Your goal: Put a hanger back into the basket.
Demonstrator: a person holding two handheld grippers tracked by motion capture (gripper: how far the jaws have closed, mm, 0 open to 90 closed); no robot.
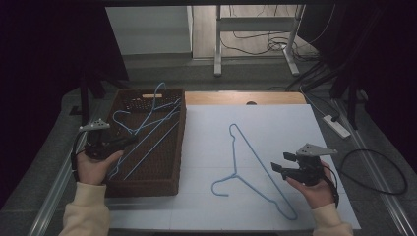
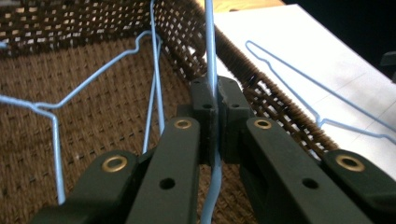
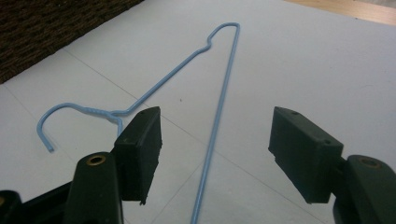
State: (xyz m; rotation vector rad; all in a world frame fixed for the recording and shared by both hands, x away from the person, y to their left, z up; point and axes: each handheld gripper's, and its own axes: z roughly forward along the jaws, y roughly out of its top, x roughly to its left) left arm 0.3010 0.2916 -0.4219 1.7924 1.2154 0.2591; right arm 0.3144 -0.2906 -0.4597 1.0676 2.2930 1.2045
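Hangers of blue wire: one (image 2: 211,70) is pinched tight in the left claw (image 2: 215,100), inside the woven basket (image 2: 289,121). Another (image 3: 219,116) lies flat on the white surface (image 3: 303,60), running out just ahead of the right claw (image 3: 215,154), whose jaws stand wide apart, empty.

A woven basket (image 1: 147,184) sits at the left of the high view, on the table's left part, with a white sheet (image 1: 275,123) covering the table to its right. Wire hangers (image 1: 147,128) lie inside the basket, one leaning over its far rim. One more hanger (image 1: 255,167) lies flat on the sheet at centre, hook toward lower left. The left gripper (image 1: 129,141) is at the basket's left wall, reaching in; the right gripper (image 1: 279,162) is just right of the flat hanger. A power strip (image 1: 336,125) lies off the table's right edge.
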